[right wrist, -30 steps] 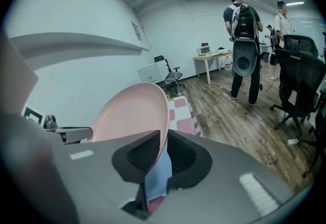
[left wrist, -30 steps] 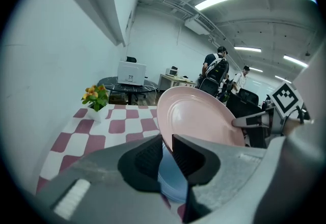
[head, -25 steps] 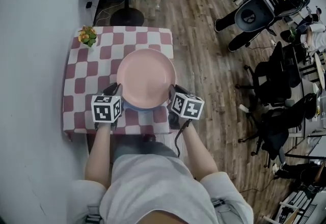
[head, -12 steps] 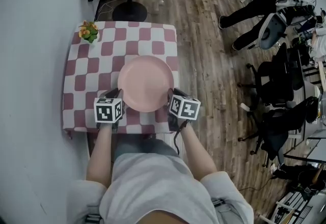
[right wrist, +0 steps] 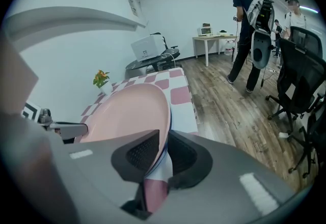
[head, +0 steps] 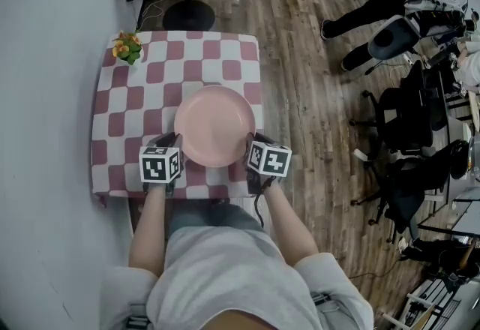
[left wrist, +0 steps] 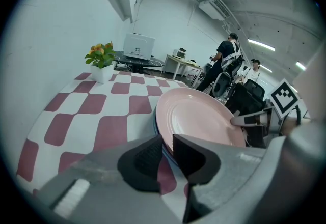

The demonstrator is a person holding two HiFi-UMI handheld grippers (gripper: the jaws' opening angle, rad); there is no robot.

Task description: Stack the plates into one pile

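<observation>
Opening both claws, I see the pink plate (head: 215,126) lying flat on the blue plate (left wrist: 155,121), its rim between left claw (left wrist: 167,151) and right claw (right wrist: 163,151).

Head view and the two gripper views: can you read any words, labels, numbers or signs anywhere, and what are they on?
No text can be read in any view.
Left marker cube and right marker cube: black-and-white square patterns, no letters or numbers.
Small wall sign: too small to read.
Printer: no label can be made out.
</observation>
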